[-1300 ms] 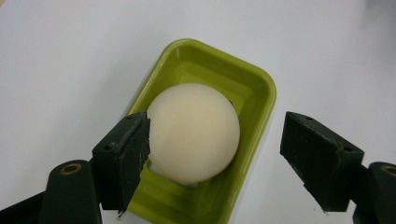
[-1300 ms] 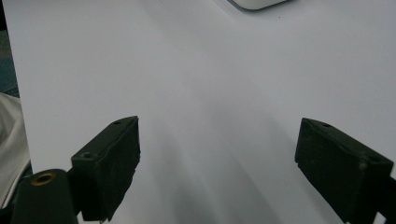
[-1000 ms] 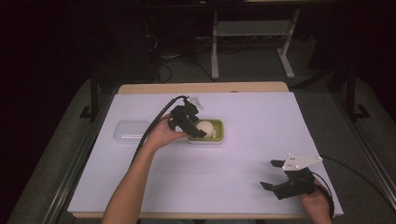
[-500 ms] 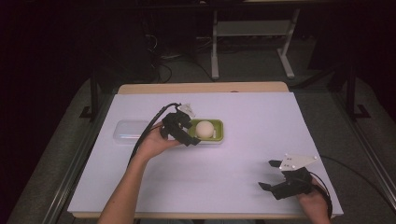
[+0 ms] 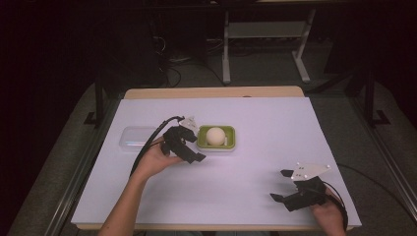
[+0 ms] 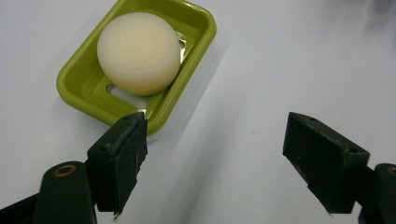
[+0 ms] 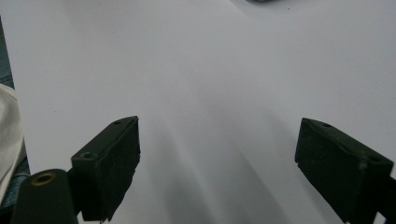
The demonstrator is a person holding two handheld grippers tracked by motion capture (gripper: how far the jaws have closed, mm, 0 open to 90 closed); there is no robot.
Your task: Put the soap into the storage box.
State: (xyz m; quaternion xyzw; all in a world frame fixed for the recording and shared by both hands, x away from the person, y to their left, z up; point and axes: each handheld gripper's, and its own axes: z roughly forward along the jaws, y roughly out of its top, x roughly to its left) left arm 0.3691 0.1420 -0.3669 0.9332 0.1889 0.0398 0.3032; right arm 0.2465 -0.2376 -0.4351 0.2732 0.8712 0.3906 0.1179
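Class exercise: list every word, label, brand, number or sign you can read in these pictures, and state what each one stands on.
None: no readable text stands on anything.
Green dish: plain, no marking.
Cream round soap: smooth, no stamp to be seen.
Clear lid: too small to tell.
Left gripper and right gripper: black jaws, unlettered.

Nothing readable is showing: no text, label, brand, number or sign on the tray [image 5: 231, 142], the soap [image 5: 215, 135], the table [image 5: 255, 118] or either gripper.
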